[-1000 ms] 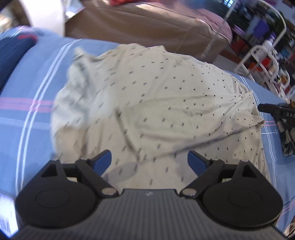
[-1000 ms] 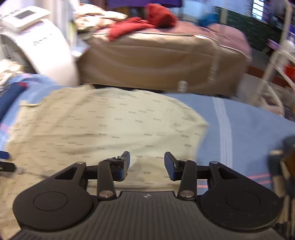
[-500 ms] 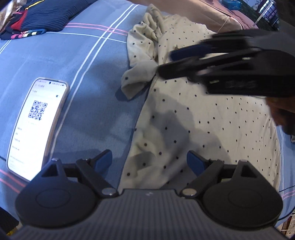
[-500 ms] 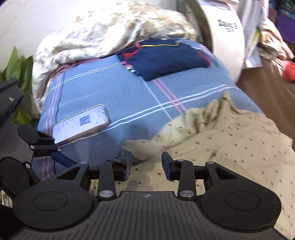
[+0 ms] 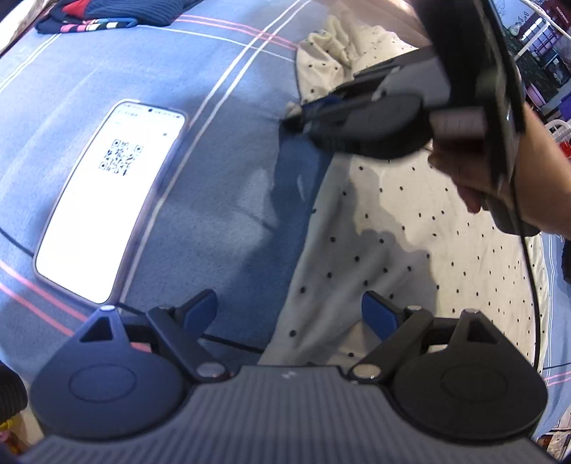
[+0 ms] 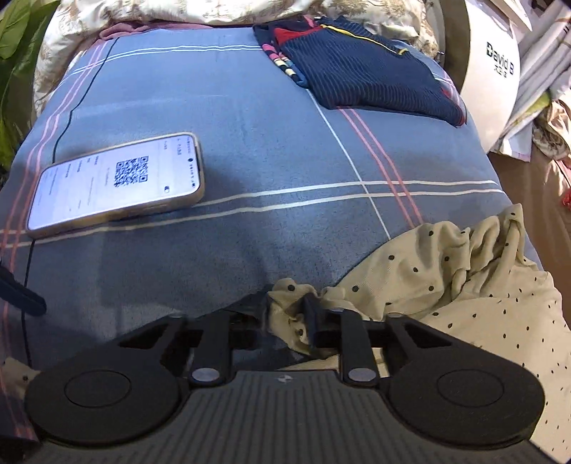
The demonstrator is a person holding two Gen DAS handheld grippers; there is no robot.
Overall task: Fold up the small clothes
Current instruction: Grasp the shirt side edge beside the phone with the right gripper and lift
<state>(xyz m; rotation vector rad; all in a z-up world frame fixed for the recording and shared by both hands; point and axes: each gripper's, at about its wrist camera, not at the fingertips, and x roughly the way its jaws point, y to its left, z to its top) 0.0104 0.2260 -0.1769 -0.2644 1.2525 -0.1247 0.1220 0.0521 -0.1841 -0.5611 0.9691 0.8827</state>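
Since a second ago both cameras have been swung off the brown sofa at the far side and down over the bed's near edge, and the right gripper [image 6: 287,317] has been brought across to a bunched corner of the cream polka-dot garment [image 5: 403,250]. Its jaws are closing, with that crumpled corner caught between the pads, fabric bulging up around the fingers. That same gripper is seen from the left wrist view too [image 5: 296,119], held by a hand [image 5: 499,171] at the garment's upper edge. The left gripper [image 5: 289,314] is held wide apart over the garment's lower edge, nothing pinched, one finger above bare sheet and the other above dotted cloth. The garment is spread on the right part of the bed, rumpled along its far side. The bed [image 6: 267,150] is covered in a blue-grey sheet with white and pink stripes crossing it. A phone [image 6: 117,183] showing a QR code is lying face up on the sheet, well apart from the garment. A folded navy striped piece of clothing [image 6: 367,78] is set near the far end. A floral duvet [image 6: 214,10] is heaped behind it, green leaves [image 6: 14,71] are seen at the left, and a white rounded appliance [image 6: 496,82] is standing at the right.
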